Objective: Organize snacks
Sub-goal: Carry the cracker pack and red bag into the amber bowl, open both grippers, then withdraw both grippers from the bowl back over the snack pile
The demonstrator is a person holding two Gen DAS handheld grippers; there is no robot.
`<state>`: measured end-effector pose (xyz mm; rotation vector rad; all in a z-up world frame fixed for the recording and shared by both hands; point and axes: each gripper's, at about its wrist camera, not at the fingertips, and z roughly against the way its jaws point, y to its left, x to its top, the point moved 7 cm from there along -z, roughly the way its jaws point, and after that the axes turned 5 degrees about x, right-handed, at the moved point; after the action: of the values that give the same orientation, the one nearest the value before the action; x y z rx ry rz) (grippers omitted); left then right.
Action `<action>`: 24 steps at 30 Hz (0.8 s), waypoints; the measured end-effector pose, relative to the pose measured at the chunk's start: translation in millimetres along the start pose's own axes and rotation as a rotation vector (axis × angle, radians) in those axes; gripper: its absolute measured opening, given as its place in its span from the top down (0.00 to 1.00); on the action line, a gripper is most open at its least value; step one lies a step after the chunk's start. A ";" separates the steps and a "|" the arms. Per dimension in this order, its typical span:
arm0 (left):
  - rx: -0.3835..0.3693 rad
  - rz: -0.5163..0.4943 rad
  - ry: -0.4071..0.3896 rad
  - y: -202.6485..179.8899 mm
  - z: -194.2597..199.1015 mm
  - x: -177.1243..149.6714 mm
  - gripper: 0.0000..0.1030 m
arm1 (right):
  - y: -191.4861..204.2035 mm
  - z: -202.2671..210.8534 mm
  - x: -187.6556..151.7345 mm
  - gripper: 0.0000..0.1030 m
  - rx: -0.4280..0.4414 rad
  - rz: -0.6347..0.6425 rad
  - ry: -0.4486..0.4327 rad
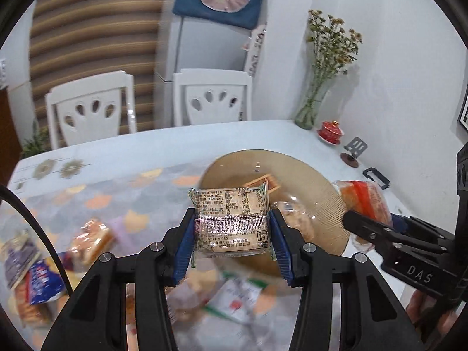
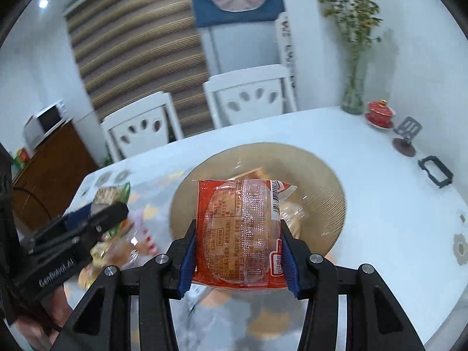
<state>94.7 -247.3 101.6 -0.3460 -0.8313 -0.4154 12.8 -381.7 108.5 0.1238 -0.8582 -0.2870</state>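
My left gripper point(image 1: 231, 242) is shut on a square cake packet with printed text point(image 1: 231, 219), held above the table in front of the amber glass plate point(image 1: 321, 193). My right gripper point(image 2: 238, 256) is shut on a red-wrapped snack packet point(image 2: 237, 228), held over the near rim of the same plate point(image 2: 321, 187). The plate holds a few wrapped snacks point(image 2: 251, 174). The right gripper also shows at the right of the left wrist view point(image 1: 368, 228), with its red packet point(image 1: 362, 196). The left gripper shows at the left of the right wrist view point(image 2: 96, 216).
Several loose snack packets lie on the patterned tablecloth point(image 1: 44, 275) and below the left gripper point(image 1: 234, 295). A vase of dried flowers point(image 1: 310, 111), a red lidded cup point(image 1: 330, 131), a phone stand point(image 1: 354, 152) and a black clip point(image 2: 435, 172) stand at the far right. Two white chairs point(image 1: 87, 108) stand behind the table.
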 end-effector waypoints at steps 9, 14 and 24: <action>-0.004 -0.049 0.027 -22.8 -41.7 1.9 0.44 | -14.1 -39.6 6.9 0.53 -0.023 -0.045 0.035; -0.064 0.058 0.089 -2.8 -46.8 -10.6 0.34 | -33.5 -43.7 -5.9 0.46 0.016 -0.124 0.054; 0.001 0.119 0.011 51.7 41.3 -44.4 0.34 | 3.5 -18.6 -31.9 0.46 0.076 -0.045 0.076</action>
<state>66.7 -174.3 86.5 -0.3899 -0.7961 -0.3055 7.9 -369.0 74.0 0.2237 -0.7920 -0.2901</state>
